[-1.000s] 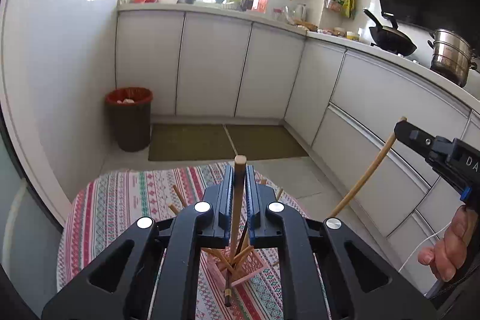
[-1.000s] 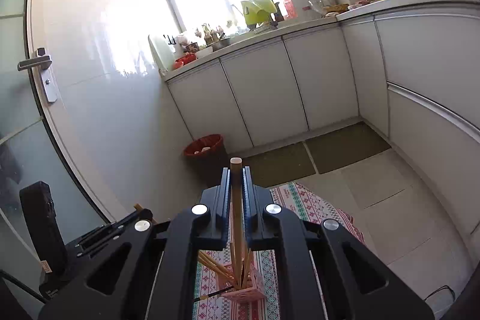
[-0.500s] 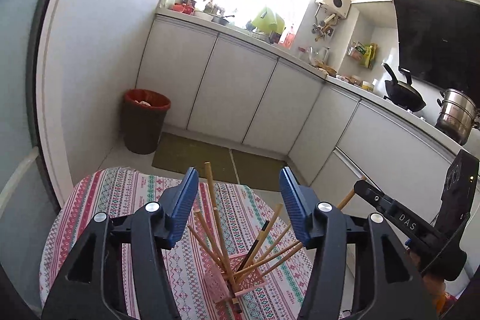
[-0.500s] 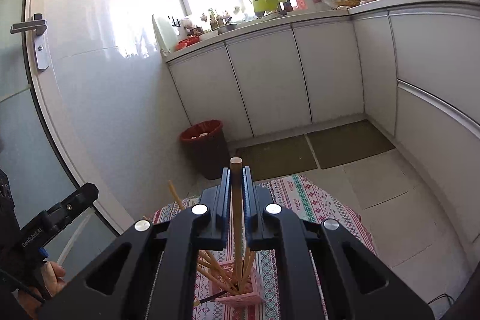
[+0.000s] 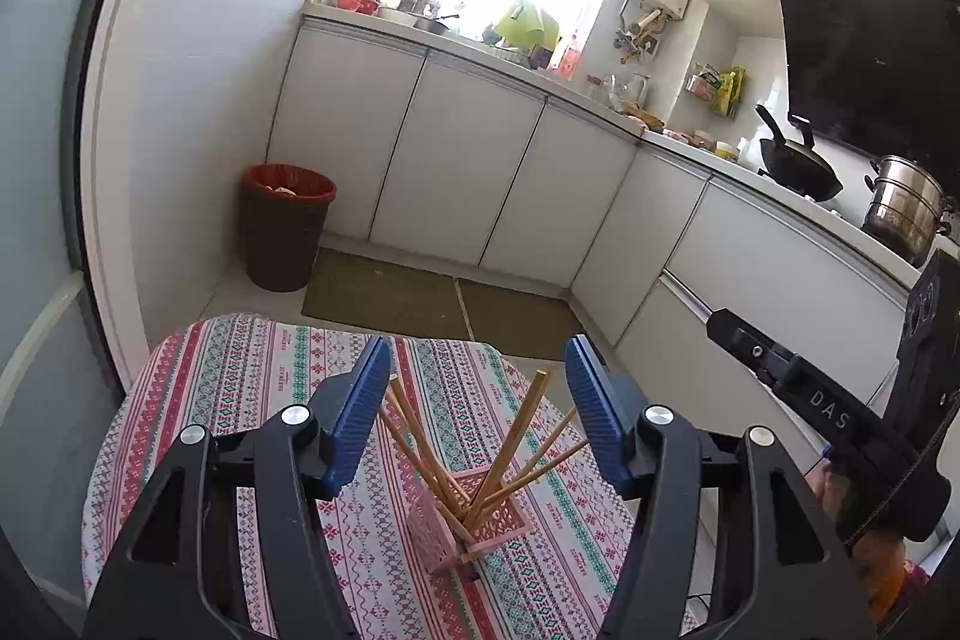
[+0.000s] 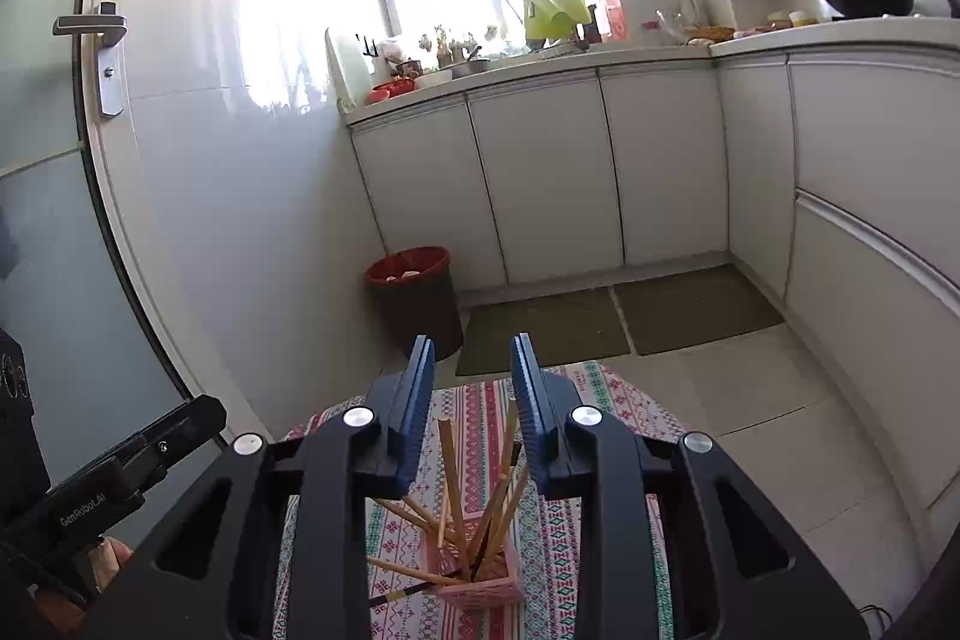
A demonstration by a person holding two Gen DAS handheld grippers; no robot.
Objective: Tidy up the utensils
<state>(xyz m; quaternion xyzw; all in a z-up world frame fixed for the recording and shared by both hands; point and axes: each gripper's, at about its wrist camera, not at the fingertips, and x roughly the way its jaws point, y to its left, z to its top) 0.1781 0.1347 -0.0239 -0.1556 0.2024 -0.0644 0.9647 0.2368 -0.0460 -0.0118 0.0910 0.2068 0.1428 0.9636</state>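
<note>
Chopsticks [image 5: 507, 451] stand fanned out in a pink perforated holder [image 5: 480, 520], which sits on the tabletop [image 5: 252, 376] under a cloth striped in red, green and white. In the right wrist view the same bundle [image 6: 474, 514] leans in several directions out of the holder [image 6: 480, 583], and one dark-tipped stick pokes out low on its left side.

The left tongs [image 5: 477, 403] hang above the holder with their blue pads spread wide and nothing between them. The right tongs [image 6: 471, 391] are parted more narrowly, also empty, poised over the tips of the chopsticks.

Lettering is legible on both tools: the right tool's body, seen from the left wrist camera, carries "DAS" in pale letters [image 5: 831, 409], with the rest hidden; the left tool's body, seen from the right wrist camera, reads "GenRobot.AI" [image 6: 87, 508]. Tiny red print runs along one band of the cloth, too small to read.

Beyond the tabletop stand a red-lined waste bin [image 5: 285, 226] by the white cabinets, a black wok [image 5: 798, 163] and a steel pot [image 5: 906, 211] on the counter.
</note>
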